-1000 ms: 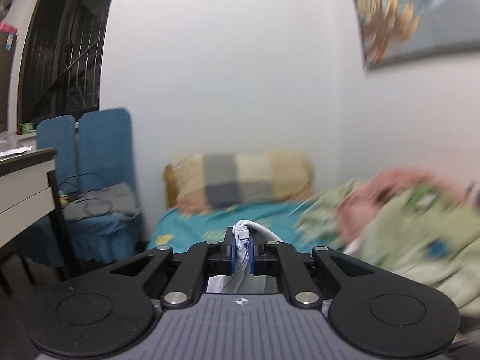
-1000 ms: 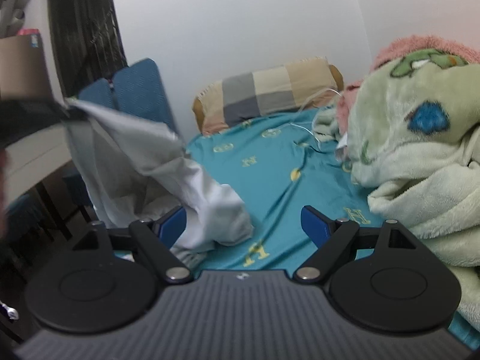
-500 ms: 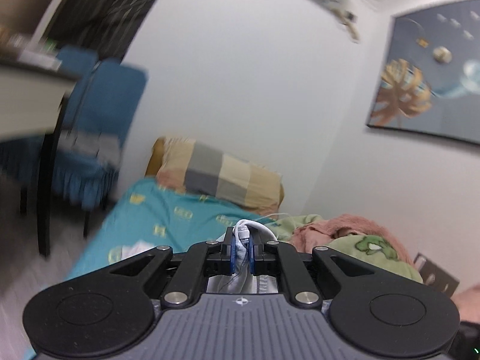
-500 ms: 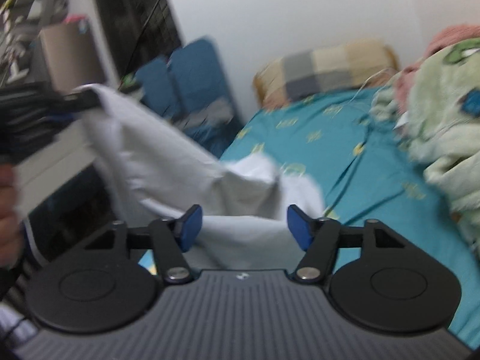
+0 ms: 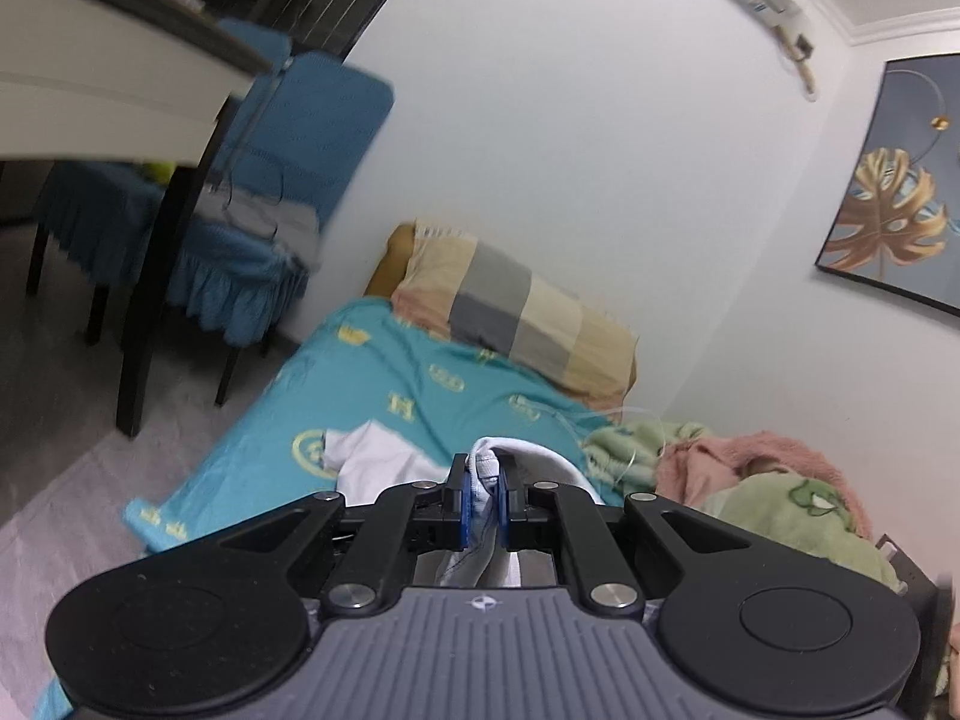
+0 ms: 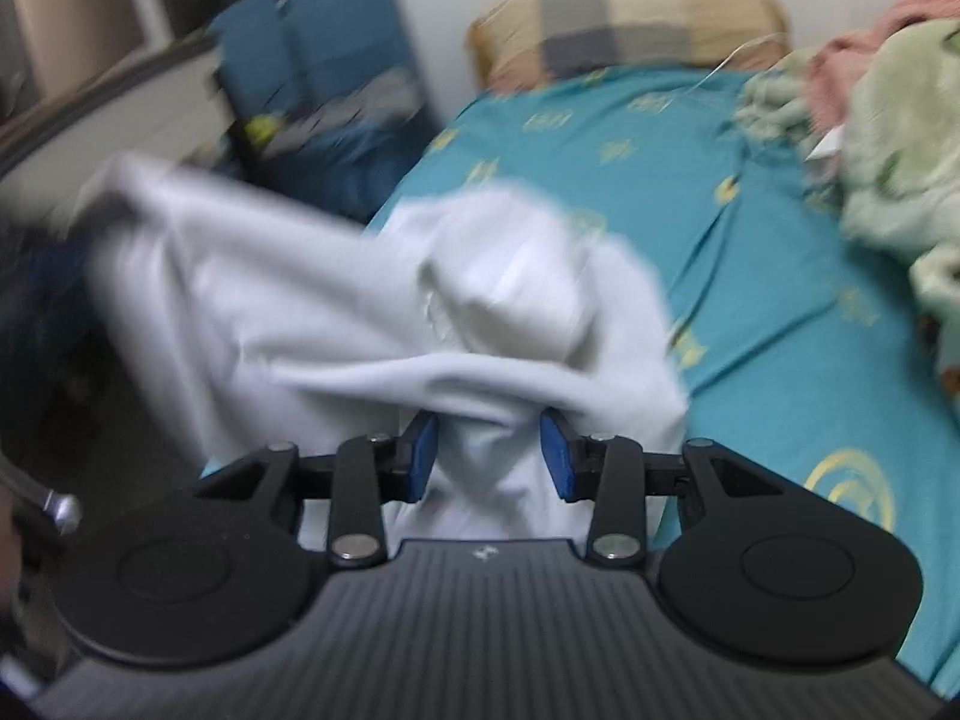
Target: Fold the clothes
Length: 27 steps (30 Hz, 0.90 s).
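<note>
The white garment [image 6: 336,324] hangs in a loose, rumpled sweep above the near end of the bed, its lower folds piled on the teal sheet [image 6: 774,276] and its far corner stretched up toward ten o'clock in my right wrist view. My left gripper [image 5: 481,495] is clenched tight on a hemmed edge of that cloth, a small white loop poking out past the blue pads [image 5: 458,507]. My right gripper [image 6: 489,457] is closing, with a bunched fold of the same garment sitting between its blue pads [image 6: 423,457]; the cloth fills the gap, but I cannot tell whether the pads are pressing on it yet.

From the left wrist, a checked pillow [image 5: 516,312] lies at twelve o'clock at the head of the bed. A green and pink blanket [image 5: 774,498] is heaped at three o'clock. Blue-covered chairs [image 5: 270,192] stand at ten o'clock beside a table, and a framed leaf picture [image 5: 894,198] hangs at two o'clock.
</note>
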Each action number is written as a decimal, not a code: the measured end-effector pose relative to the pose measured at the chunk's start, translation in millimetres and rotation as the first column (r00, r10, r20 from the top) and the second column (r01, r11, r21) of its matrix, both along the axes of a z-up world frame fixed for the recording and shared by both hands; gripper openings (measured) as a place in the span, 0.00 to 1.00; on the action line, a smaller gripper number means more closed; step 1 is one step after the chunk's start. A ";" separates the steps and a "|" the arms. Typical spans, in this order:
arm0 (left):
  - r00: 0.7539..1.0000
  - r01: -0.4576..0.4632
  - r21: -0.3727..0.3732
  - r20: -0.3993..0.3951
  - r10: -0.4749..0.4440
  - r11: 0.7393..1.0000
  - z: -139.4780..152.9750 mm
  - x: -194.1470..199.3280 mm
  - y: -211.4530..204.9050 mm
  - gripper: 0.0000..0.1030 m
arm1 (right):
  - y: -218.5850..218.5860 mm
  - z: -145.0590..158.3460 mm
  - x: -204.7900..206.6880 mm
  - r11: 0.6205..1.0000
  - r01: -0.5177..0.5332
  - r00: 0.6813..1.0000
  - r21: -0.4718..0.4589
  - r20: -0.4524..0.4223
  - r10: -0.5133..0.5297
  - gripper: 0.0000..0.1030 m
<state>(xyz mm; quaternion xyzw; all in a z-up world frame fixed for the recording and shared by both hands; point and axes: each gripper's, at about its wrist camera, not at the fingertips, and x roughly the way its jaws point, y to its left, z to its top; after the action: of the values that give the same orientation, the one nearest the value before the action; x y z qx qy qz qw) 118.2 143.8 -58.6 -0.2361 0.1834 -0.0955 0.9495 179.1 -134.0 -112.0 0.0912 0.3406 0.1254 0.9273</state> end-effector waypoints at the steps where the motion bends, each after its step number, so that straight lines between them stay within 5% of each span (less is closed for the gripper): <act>1: 1.000 0.003 -0.004 -0.014 -0.003 1.000 -3.0 2.4 0.3 0.08 | -4.3 2.6 10.8 1.000 0.022 1.000 0.013 -0.002 -0.022 0.41; 11: 0.978 0.036 0.141 -0.209 -0.006 0.989 -53.5 49.0 -21.9 0.09 | -26.0 -40.6 64.8 0.995 0.058 0.993 0.077 -0.105 -0.050 0.41; 19: 0.978 0.020 0.282 -0.206 0.041 0.959 -38.3 28.1 -39.5 0.23 | -44.4 -11.4 52.0 0.978 0.075 0.993 0.196 -0.100 -0.056 0.41; 22: 0.984 0.021 0.356 -0.174 0.044 0.934 -21.7 2.7 -50.2 0.35 | -52.5 -5.2 42.4 0.973 0.081 0.993 0.218 -0.097 -0.061 0.41; 27: 0.995 0.063 0.525 -0.097 -0.013 0.849 -8.3 -27.7 -83.1 0.36 | -62.2 -3.7 27.7 0.945 0.071 0.988 0.318 -0.152 -0.023 0.41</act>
<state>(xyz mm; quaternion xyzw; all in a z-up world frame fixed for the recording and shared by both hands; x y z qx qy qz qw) 90.4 60.7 -66.9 0.0331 0.2498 -0.0494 0.9665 206.9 -196.1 -115.7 0.2585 0.3801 0.1502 0.8753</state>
